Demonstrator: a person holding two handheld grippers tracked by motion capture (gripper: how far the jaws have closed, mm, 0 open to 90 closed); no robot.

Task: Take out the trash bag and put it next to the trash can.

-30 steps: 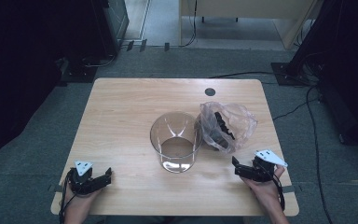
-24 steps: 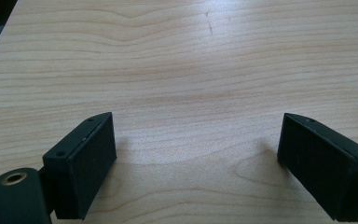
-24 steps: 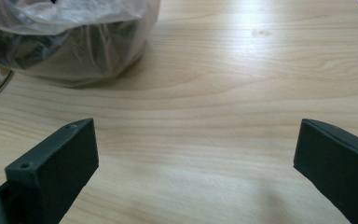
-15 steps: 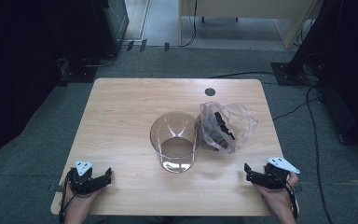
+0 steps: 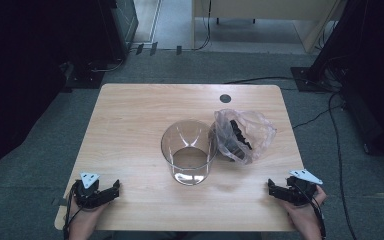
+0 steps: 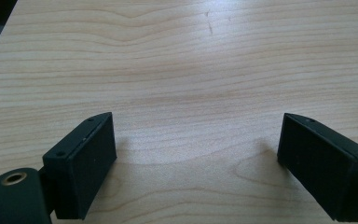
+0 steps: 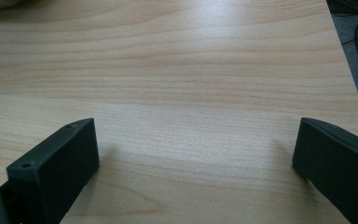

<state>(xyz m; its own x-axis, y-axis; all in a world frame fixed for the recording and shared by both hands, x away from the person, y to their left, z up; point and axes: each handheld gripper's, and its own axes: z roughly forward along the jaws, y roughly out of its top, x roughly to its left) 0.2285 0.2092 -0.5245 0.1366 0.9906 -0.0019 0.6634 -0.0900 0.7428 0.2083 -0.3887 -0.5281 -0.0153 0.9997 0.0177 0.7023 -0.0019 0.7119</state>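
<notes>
From above, the right gripper (image 5: 274,190) is sitting at the near right corner of the table (image 5: 130,125). A second ago it was up close to the plastic bag (image 5: 252,132); now it is pulled back toward the person, well apart from the bag. The left gripper (image 5: 114,188) is resting at the near left corner, just where it was. The bag, with dark things inside, is lying in the middle right of the table, touching the big clear glass jar (image 5: 188,151) beside it.

In the left gripper view, the two black jaws are standing wide apart over bare wood, holding nothing.

In the right gripper view, the jaws are spread wide too, with nothing between them.

I think both hands are resting now, so either the work is finished or it is not started yet.
</notes>
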